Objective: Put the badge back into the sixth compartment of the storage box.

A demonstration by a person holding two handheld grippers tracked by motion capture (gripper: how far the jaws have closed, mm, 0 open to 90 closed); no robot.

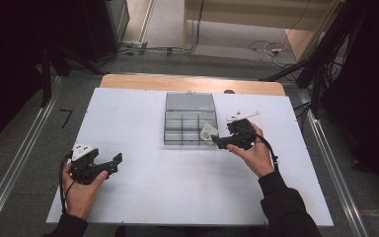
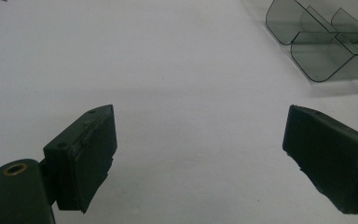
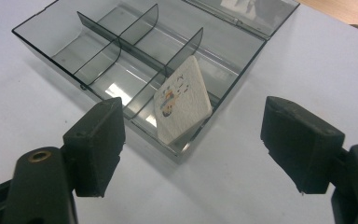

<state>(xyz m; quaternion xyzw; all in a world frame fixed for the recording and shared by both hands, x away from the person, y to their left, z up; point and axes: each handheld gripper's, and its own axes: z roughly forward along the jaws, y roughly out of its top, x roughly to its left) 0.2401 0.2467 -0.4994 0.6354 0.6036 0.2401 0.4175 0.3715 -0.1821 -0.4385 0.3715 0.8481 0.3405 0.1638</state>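
One clear smoky-grey plastic compartment box [image 1: 189, 119] with a hinged lid lies open on the white rectangular worktop [image 1: 177, 187], and it serves as the landmark here. One small off-white square card [image 3: 182, 100] with a printed coloured mark on its face sits in the box. Two black two-jaw grippers are in play, one per hand.

The box has thin dividers forming what looks like six compartments in two rows, though glare on the plastic makes the count uncertain. Its lid is folded back flat on the far side. In the left gripper view, a rounded corner of the box [image 2: 326, 42] shows at the upper right.

The card stands tilted in the corner compartment nearest the right gripper. Its lower edge is down inside the compartment and its upper part leans up above the box wall. The print is too small to read.

The right gripper [image 1: 216, 141] is held just beside the box's near right corner, pointing at it, with the person's right hand [image 1: 256, 153] wrapped around its body. Its fingers [image 3: 98, 144] are spread wide apart and grasp nothing, with the card ahead of the gap between them.

The left gripper [image 1: 118, 162] rests low over the worktop, well apart from the box toward the near left, gripped by the left hand [image 1: 81, 192]. Its fingers [image 2: 86, 156] are also released, wide apart over bare worktop.
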